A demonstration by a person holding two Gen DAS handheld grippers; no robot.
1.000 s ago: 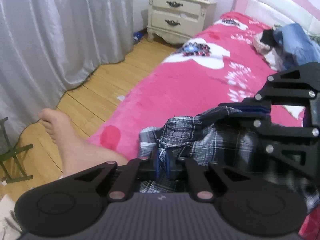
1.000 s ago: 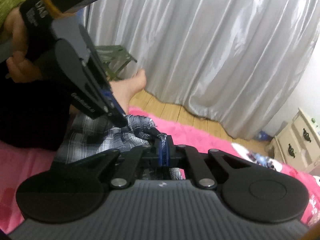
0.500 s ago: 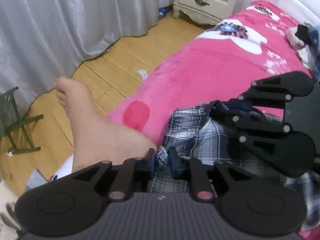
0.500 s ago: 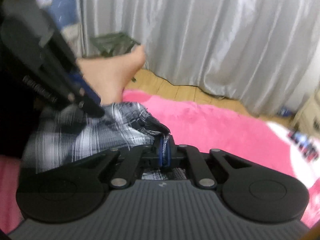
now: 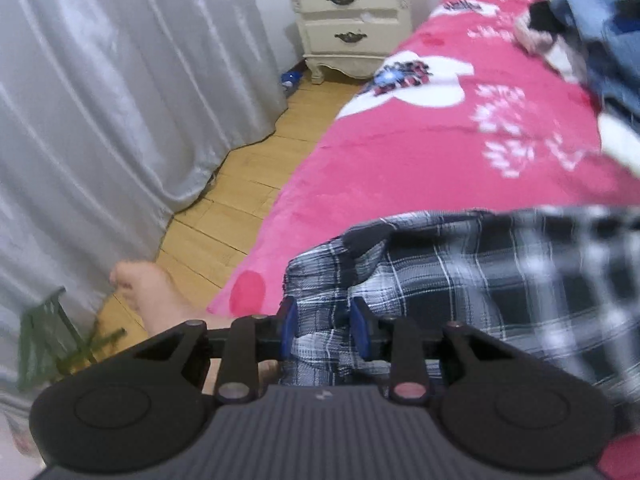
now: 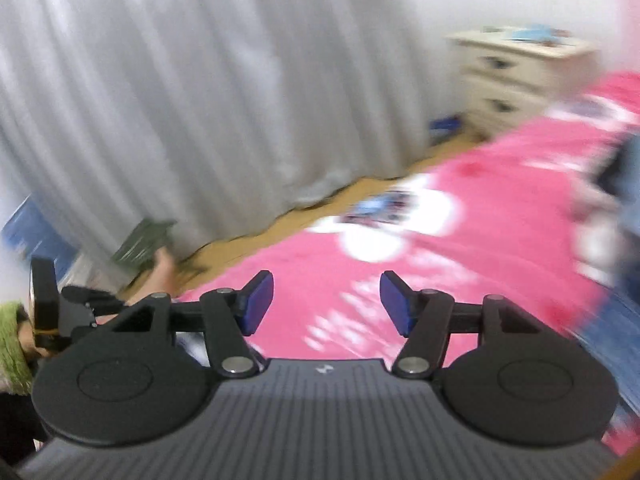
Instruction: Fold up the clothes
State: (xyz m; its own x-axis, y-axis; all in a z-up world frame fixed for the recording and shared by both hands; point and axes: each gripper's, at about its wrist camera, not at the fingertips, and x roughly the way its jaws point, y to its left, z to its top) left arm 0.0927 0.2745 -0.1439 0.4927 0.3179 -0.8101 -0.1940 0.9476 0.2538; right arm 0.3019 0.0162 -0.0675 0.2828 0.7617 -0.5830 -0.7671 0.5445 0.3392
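Left gripper (image 5: 323, 330), jaws opening around loose plaid cloth, lets the plaid shirt (image 5: 480, 292) settle on the pink bed (image 5: 400, 152), while right gripper (image 6: 327, 306) opens wide, empty.

Pink bed cover (image 5: 400, 152) under a plaid garment (image 5: 480, 280), with heaped blue clothes (image 5: 600, 40) farther along.

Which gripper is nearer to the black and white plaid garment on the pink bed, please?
Left. The left gripper is right at the plaid garment, jaws opening with cloth between them. The right gripper, jaws opening and empty, is over bare pink bedspread.
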